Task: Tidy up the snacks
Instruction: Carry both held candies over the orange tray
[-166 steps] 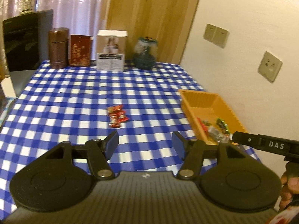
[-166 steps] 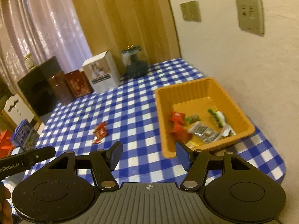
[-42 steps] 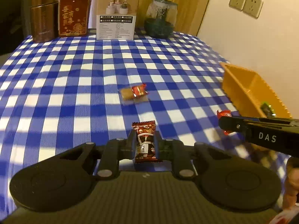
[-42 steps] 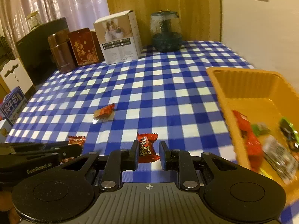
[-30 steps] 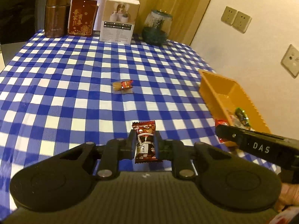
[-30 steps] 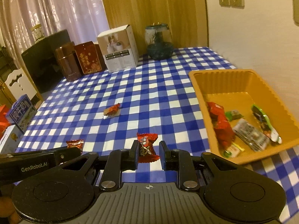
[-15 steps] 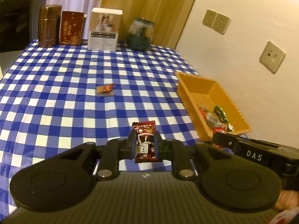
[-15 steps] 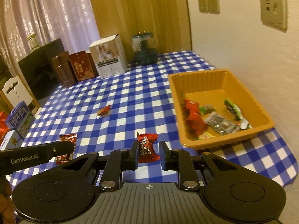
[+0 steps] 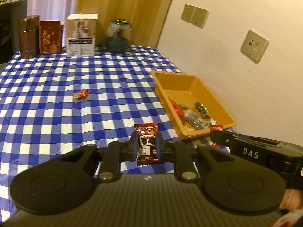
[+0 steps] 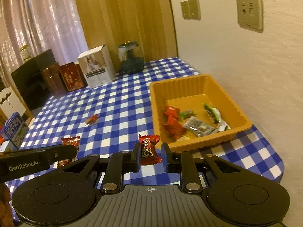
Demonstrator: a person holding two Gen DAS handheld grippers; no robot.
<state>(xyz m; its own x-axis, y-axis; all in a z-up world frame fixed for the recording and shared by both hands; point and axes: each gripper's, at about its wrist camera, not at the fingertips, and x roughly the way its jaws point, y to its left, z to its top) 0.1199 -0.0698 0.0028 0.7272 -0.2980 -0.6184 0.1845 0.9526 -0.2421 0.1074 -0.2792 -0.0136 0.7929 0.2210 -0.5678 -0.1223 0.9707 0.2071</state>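
orange tray (image 10: 198, 144) right of centre; left gripper (image 9: 146, 146) jaws clamp dark candy (image 9: 145, 132); right gripper (image 10: 150, 151) jaws clamp red candy (image 10: 148, 145).

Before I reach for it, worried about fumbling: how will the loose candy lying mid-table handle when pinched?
The loose candy looks small and probably very light, so a nudge would likely slide it on the smooth-looking checked tablecloth. Its crinkly wrapper ends seem floppy, so pinching the fuller middle is probably safer.
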